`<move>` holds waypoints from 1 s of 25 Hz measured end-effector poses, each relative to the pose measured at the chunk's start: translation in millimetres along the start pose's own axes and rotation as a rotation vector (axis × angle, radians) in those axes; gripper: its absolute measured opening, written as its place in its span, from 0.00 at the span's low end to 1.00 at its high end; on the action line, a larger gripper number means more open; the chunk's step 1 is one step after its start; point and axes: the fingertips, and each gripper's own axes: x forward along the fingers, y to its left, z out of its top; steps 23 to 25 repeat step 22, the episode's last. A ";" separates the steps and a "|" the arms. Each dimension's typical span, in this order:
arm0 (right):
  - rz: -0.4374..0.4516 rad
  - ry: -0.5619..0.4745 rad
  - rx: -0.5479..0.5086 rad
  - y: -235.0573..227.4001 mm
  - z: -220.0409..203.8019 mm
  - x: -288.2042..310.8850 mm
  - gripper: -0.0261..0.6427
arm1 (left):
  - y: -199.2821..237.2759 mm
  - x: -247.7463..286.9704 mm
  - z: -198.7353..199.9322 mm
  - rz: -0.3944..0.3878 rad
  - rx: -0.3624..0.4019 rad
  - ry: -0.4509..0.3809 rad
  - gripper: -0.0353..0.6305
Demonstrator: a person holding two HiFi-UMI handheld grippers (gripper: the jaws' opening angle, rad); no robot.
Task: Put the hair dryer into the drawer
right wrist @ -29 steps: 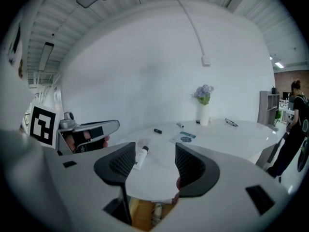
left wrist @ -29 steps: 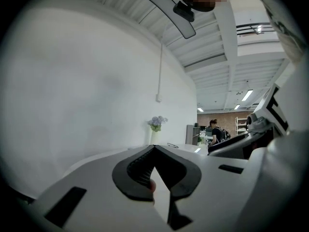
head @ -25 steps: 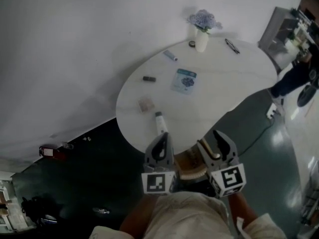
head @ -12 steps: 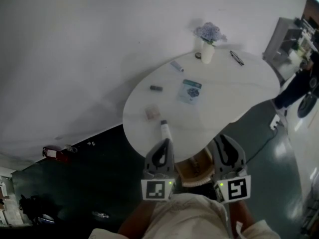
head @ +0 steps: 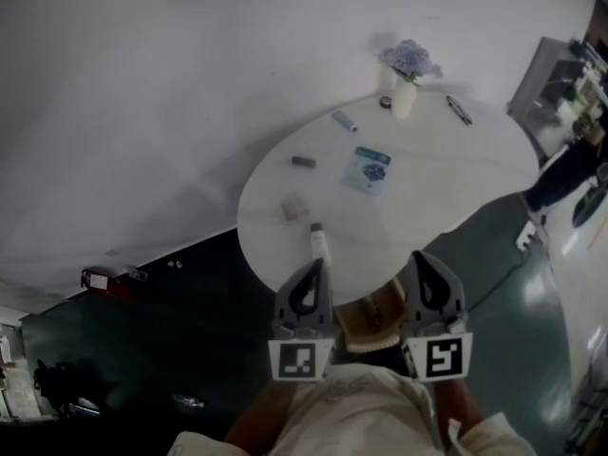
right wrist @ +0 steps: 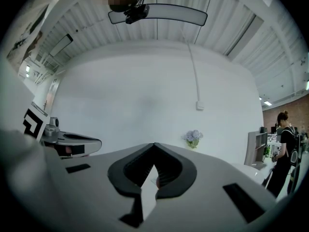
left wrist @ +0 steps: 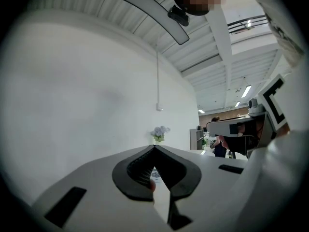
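Note:
No hair dryer or drawer can be made out in any view. In the head view my left gripper (head: pixel 309 269) and right gripper (head: pixel 423 259) are held side by side at the near edge of a white oval table (head: pixel 446 198). Both point level toward the wall. The left gripper (left wrist: pixel 154 148) is shut, tips touching, with nothing held. The right gripper (right wrist: pixel 154 145) has just been closing and is now shut, with nothing between its jaws. A white tube-shaped thing with a dark end (head: pixel 319 243) lies on the table just beyond the left gripper.
On the table are a vase of pale purple flowers (head: pixel 407 76), a pen (head: pixel 459 109), a booklet (head: pixel 367 171), a small dark piece (head: pixel 303 161) and a small square item (head: pixel 294 207). A tan woven-looking thing (head: pixel 369 316) sits below the table edge between the grippers. A person (head: pixel 570 160) stands at far right.
The right gripper's jaws went from wide open to shut with nothing in them. Both grippers have risen a little at the table's near edge.

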 end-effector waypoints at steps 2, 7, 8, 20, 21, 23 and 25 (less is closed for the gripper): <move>0.005 -0.003 -0.001 1.3 -0.3 1.7 0.04 | -0.3 0.1 0.9 0.004 -0.007 -0.006 0.05; 0.016 0.005 -0.001 3.2 -4.1 3.2 0.05 | -0.1 -1.6 1.0 0.015 -0.013 -0.015 0.05; 0.016 0.010 0.000 2.8 -5.4 3.2 0.04 | 0.0 -2.0 0.8 0.017 -0.011 -0.015 0.05; 0.009 0.039 -0.011 -3.3 -12.8 -2.0 0.05 | -1.2 -6.8 1.0 0.025 -0.008 -0.016 0.05; 0.009 0.042 -0.011 -3.6 -13.7 -2.4 0.05 | -1.1 -6.9 0.7 0.025 -0.009 -0.014 0.05; 0.010 0.047 -0.011 -3.8 -14.6 -2.9 0.05 | -1.0 -7.0 0.4 0.026 -0.010 -0.011 0.05; 0.010 0.047 -0.011 -3.8 -14.6 -2.9 0.05 | -1.0 -7.0 0.4 0.026 -0.010 -0.011 0.05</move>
